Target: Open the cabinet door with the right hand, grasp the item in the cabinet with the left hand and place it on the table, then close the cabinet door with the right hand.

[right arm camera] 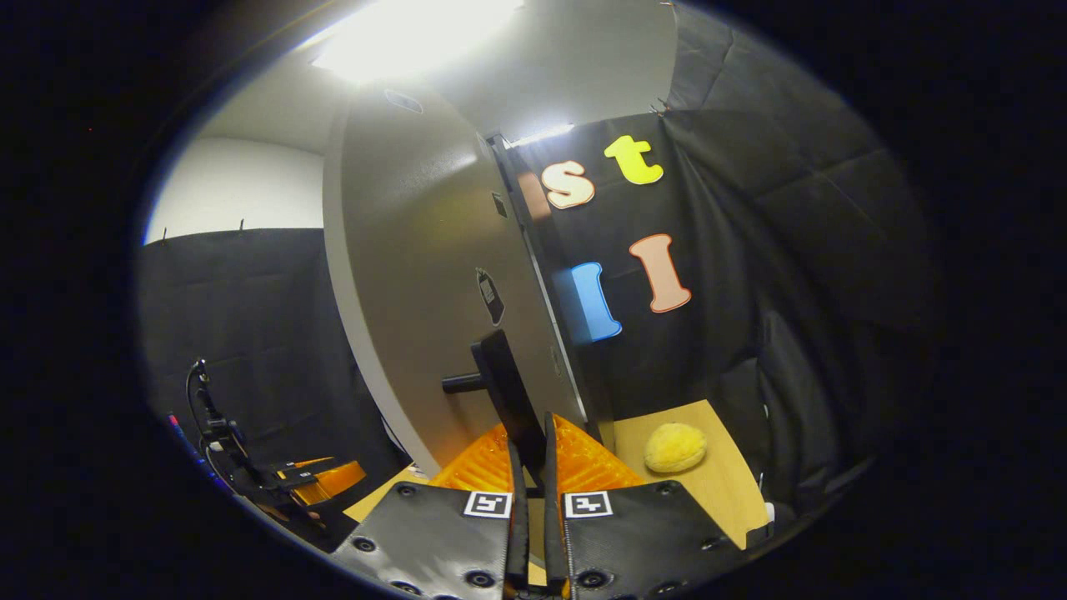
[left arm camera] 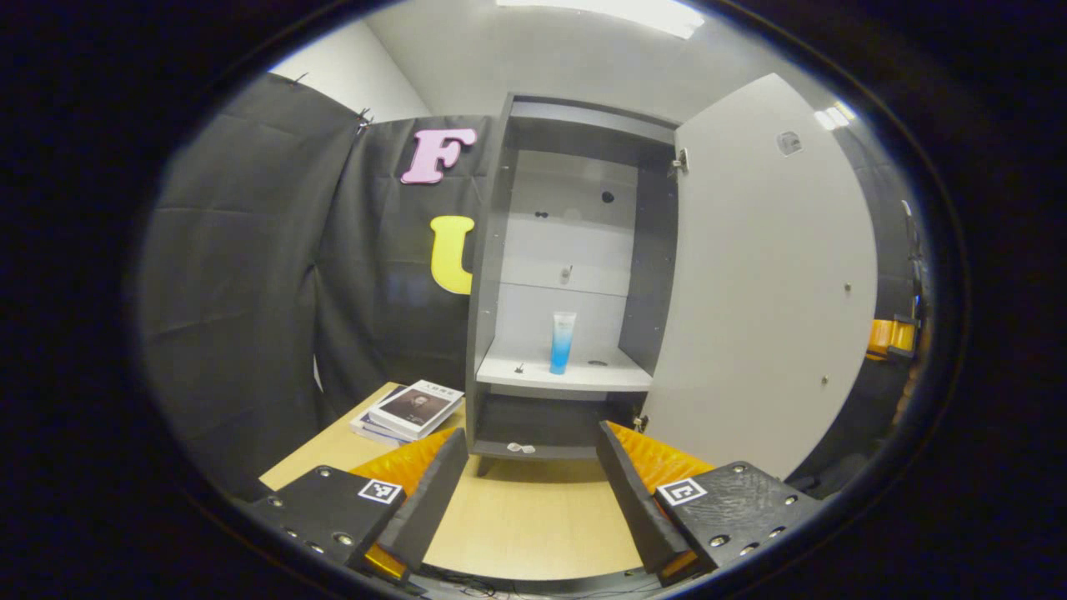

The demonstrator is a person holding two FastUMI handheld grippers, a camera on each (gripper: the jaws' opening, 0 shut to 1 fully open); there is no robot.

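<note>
In the left gripper view, the left gripper hangs low over the pale wooden table with its fingers spread wide and nothing between them, aimed at the tall grey cabinet that stands at the table's far edge. Left of the cabinet's foot, a small stack of books lies near the table's left edge. The item to fetch, a slim upright tube of clear-to-blue plastic, stands on its cap near the middle of the white cabinet shelf, apart from the walls. It looks light, smooth and somewhat squeezable, narrow at the base and so easy to tip; a hold across its middle, with gentle pressure, seems safest, since the glossy skin may slip. The big white cabinet door stands swung wide to the right. In the right gripper view, the right gripper has its fingers drawn close together around the door's dark bar handle, apparently clamping it, with a fuzzy yellow ball resting on the table near its right edge.
</note>
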